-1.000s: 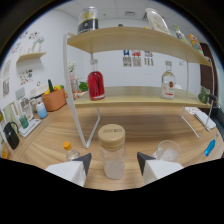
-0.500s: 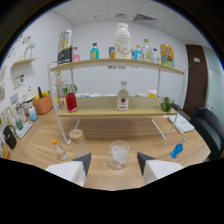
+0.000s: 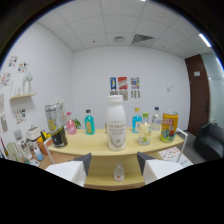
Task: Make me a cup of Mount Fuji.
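Beyond open, empty gripper (image 3: pixel 114 165), one white bottle (image 3: pixel 116 123), three blue bottles (image 3: pixel 89 123)

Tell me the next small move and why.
Probably ease the tool straight ahead toward the white bottle. Its fingers are open and empty, and that bottle stands upright on the top shelf directly beyond them, with nothing between. Whether it belongs in the drink, I cannot tell.

Posters (image 3: pixel 123 88) are stuck on the back wall. There's a dark door (image 3: pixel 199 100) off to the side, plus a ceiling vent (image 3: pixel 142 38).
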Demonstrator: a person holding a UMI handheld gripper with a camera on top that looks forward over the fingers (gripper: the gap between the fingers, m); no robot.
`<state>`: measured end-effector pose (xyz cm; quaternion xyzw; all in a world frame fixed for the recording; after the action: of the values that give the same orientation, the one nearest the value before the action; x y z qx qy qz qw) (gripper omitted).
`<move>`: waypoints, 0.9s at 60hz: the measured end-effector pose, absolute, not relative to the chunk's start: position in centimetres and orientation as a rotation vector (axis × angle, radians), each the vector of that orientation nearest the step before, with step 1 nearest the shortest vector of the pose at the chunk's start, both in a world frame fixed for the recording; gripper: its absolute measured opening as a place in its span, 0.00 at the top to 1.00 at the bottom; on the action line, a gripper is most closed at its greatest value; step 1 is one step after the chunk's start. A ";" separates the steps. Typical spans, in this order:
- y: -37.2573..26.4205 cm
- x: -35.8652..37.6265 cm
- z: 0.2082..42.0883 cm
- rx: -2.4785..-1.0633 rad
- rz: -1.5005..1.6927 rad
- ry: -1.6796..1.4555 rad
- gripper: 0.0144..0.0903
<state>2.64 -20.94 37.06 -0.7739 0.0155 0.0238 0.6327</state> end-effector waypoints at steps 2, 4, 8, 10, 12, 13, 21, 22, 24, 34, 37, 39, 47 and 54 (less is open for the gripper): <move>-19.7 2.6 38.4 -1.747 0.059 0.030 0.06; -18.5 2.6 39.3 -1.734 0.056 0.026 0.06; -16.0 2.9 40.5 -1.710 0.044 0.022 0.08; -15.0 3.0 41.0 -1.705 0.039 0.024 0.10; -14.1 3.1 41.1 -1.707 0.036 0.029 0.11; -13.7 3.2 41.1 -1.711 0.035 0.032 0.12; -11.1 3.4 40.3 -1.741 0.038 0.034 0.26; -10.9 3.4 40.1 -1.746 0.039 0.034 0.28; -10.6 3.4 39.8 -1.755 0.038 0.035 0.34; -10.1 3.6 39.4 -1.768 0.038 0.026 0.53; -10.2 3.4 39.2 -1.773 0.042 0.016 0.54; -10.3 3.3 39.3 -1.774 0.051 0.007 0.54; -11.7 2.5 41.3 -1.726 0.061 -0.046 0.56; -14.3 2.6 43.7 -1.662 0.093 -0.077 0.57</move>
<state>2.64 -14.33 43.73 -0.7381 -0.0341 0.0411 0.6725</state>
